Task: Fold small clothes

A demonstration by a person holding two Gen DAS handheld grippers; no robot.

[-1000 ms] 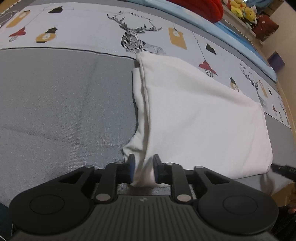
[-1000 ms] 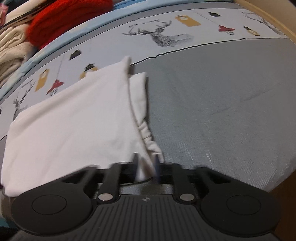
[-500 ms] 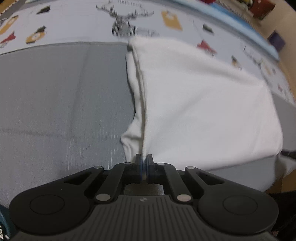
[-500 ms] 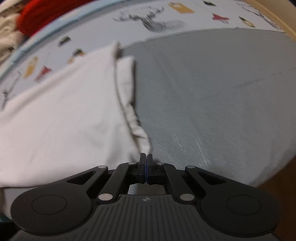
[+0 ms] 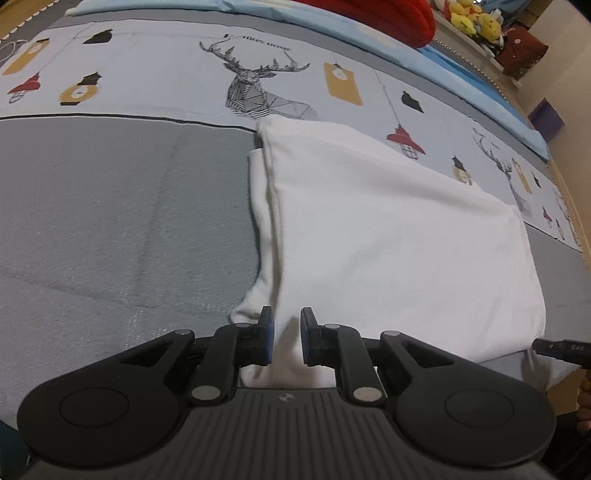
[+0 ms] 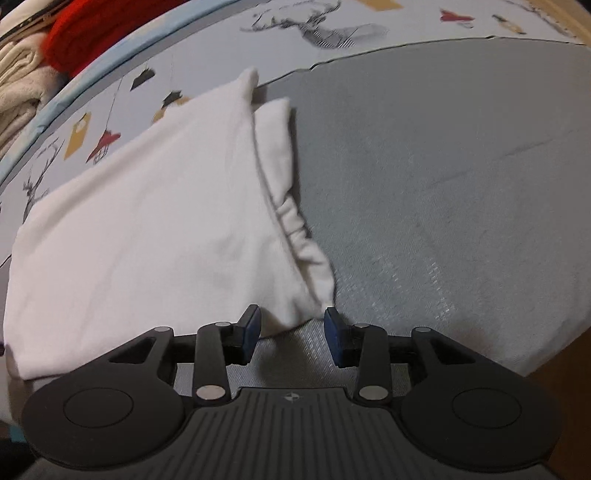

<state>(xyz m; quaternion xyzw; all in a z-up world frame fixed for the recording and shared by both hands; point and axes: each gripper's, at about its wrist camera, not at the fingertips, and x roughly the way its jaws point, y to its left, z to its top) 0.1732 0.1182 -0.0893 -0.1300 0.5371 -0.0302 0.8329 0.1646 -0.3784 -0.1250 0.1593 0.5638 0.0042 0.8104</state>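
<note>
White garment [image 5: 388, 236] lies folded flat on the grey bedspread [image 5: 110, 221], far edge reaching onto the deer-print sheet [image 5: 184, 74]; a lower layer sticks out along its left edge in the left wrist view. In the right wrist view the same garment [image 6: 147, 221] shows a gathered, elastic-looking hem at its right side.

What just changed — half a second ago both grippers were pinched tight on the near corners; now both have let go. Left gripper [image 5: 284, 336] stands part open, near-left corner of the cloth lying loose between the blue pads [image 5: 266, 339], not clamped. Right gripper [image 6: 292, 338] is wider open, near-right corner tip just inside the gap, bedspread [image 6: 443, 184] visible under it — holding nothing.

Judgement: this fold has been laid down and released, so the step is finishing. Edges don't line up perfectly on the layered side, may need a tidy or one more fold.

Far behind: red knit [image 6: 92, 33], cream towels [image 6: 18, 81], yellow plush toys [image 5: 472, 18].
</note>
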